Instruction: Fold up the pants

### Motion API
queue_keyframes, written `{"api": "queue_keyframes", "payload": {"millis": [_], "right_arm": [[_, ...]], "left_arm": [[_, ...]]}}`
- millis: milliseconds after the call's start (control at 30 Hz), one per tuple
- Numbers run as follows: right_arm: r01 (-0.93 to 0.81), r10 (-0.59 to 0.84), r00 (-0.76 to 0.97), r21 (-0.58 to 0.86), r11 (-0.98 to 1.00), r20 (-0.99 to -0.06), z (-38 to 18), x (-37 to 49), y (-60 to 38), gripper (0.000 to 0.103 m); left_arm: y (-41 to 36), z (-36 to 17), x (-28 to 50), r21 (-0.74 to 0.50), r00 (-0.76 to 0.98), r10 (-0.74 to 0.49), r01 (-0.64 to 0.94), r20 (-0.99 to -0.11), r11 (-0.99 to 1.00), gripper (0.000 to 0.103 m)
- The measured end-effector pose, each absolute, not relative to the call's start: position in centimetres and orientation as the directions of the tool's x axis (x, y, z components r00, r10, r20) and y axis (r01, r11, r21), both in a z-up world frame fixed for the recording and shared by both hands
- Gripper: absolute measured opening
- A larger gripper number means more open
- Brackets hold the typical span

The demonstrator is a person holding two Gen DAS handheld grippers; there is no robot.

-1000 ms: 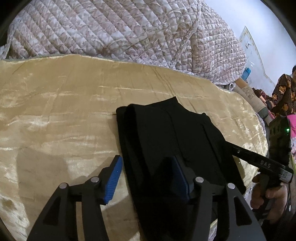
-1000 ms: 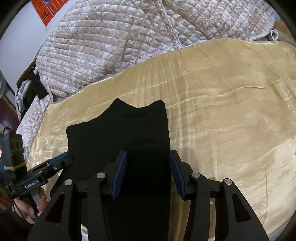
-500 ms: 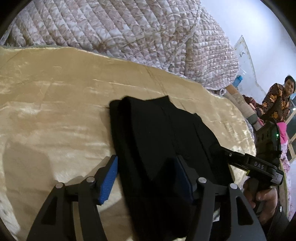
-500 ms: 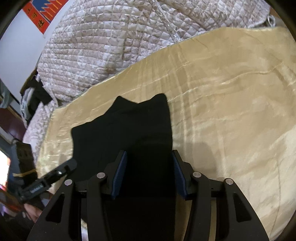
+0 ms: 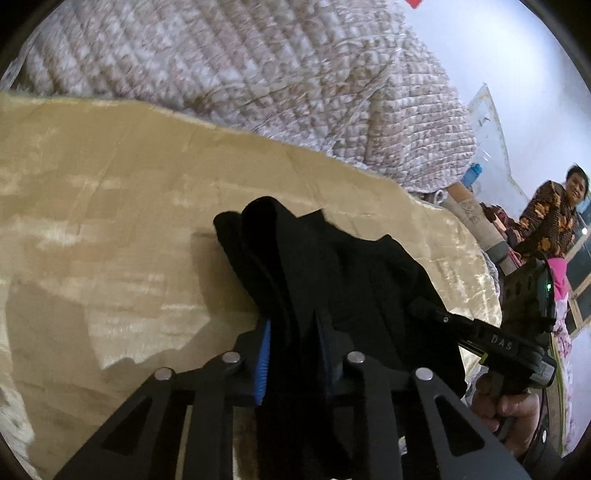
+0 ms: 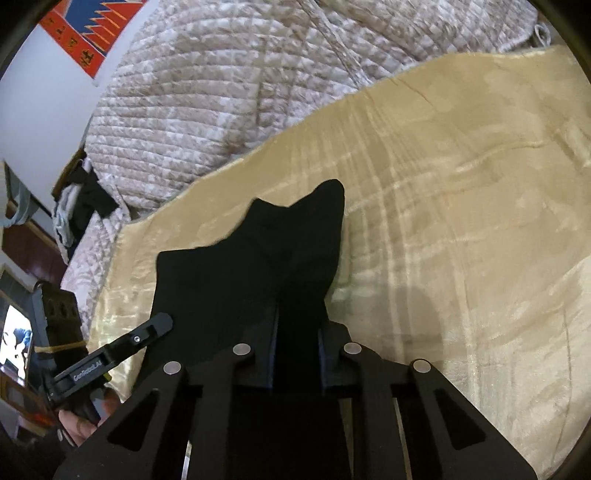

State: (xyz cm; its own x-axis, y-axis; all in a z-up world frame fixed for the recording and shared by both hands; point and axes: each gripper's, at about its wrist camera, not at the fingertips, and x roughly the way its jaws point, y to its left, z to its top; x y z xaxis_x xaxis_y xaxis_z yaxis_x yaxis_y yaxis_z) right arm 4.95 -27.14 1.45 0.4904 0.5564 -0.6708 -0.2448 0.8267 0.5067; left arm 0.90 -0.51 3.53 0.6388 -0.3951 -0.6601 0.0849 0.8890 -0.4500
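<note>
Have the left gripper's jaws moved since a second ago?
Yes. The left gripper has just been closing: its blue pad, earlier out over the gold blanket, now presses the black pants edge between both jaws.

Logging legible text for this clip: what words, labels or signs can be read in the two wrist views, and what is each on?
"DAS": on the right gripper, seen from the left wrist.
"GenRobot.AI": on the left gripper, seen from the right wrist.
Red wall banner: dark characters, too small to read.
Drawing on the pale tube: not legible.
Black pants: no text.
</note>
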Motion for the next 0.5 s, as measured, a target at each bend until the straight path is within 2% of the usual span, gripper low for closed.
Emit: {"api": "queue_keyframes", "payload": {"millis": [233, 500], "right_arm": [[-0.325, 0.594, 0.499, 0.499, 0.803, -0.631, 5.2, 6.4, -24.0, 0.016], [-0.361, 0.609, 0.476, 0.491, 0.793, -0.634, 5.2, 12.7, -19.2, 0.016]], "left_arm": [[0.5, 7.4, 2.4, -0.392, 0.675, -0.363, 0.117, -0.642, 0.912, 0.022], [5.6, 8.1, 7.9, -0.35, 0.704, -0.283, 0.052, -0.651, 0.935, 0.023]]}}
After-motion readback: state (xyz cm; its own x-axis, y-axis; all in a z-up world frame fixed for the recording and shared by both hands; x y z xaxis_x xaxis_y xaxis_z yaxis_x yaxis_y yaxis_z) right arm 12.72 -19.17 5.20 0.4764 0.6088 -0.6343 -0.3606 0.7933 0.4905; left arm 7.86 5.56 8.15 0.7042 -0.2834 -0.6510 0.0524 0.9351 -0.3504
